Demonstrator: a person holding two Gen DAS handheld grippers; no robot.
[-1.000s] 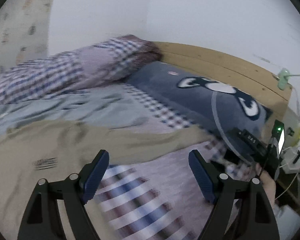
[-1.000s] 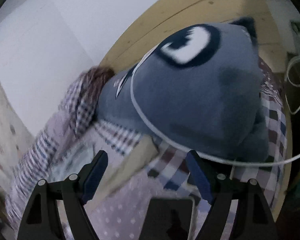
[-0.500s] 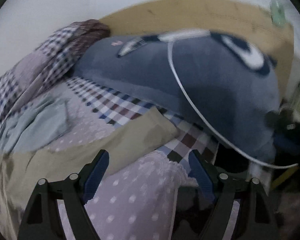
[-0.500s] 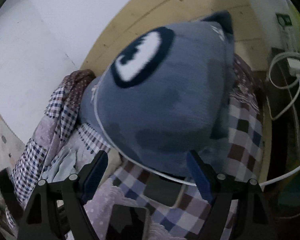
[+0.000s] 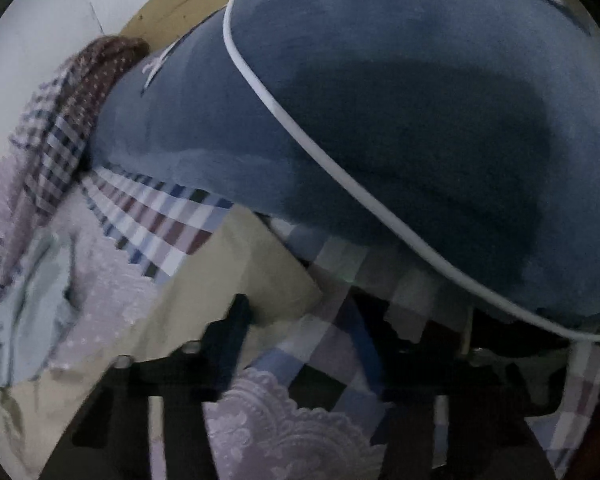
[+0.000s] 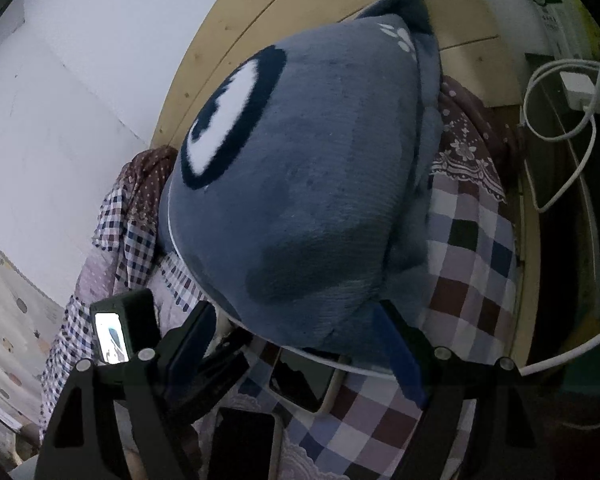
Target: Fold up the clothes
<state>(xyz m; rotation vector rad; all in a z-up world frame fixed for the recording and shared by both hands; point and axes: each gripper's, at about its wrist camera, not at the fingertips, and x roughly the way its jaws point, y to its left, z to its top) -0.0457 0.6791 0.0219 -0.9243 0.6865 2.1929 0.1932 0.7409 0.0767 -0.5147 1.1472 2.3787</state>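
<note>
Both grippers point low over the bed toward the headboard (image 6: pixel 388 12), close under the big blue plush (image 6: pixel 308 184).

The right gripper (image 6: pixel 296 350) is level, its jaws spread wide and holding nothing; the plush's lower edge hangs just above the gap. Below, at 6 o'clock in its view, two phones (image 6: pixel 304 380) lie on the checked sheet (image 6: pixel 472 280). At 8 o'clock sits the left gripper's camera block, its small screen (image 6: pixel 112 340) lit.

The left gripper (image 5: pixel 300 344) shows only as dark, blurred shapes at the bottom of its own view. One finger (image 5: pixel 228 340) stands at 7 o'clock over the beige garment (image 5: pixel 252 264), the other far off at 5 o'clock, so the jaws are apart and empty. The garment lies flat on the sheet from 8 o'clock toward centre, its corner just beside the plush. A white cable (image 5: pixel 340 176) runs over the plush from 12 to 4 o'clock. A checked quilt (image 5: pixel 56 144) is bunched at 9 o'clock.
</note>
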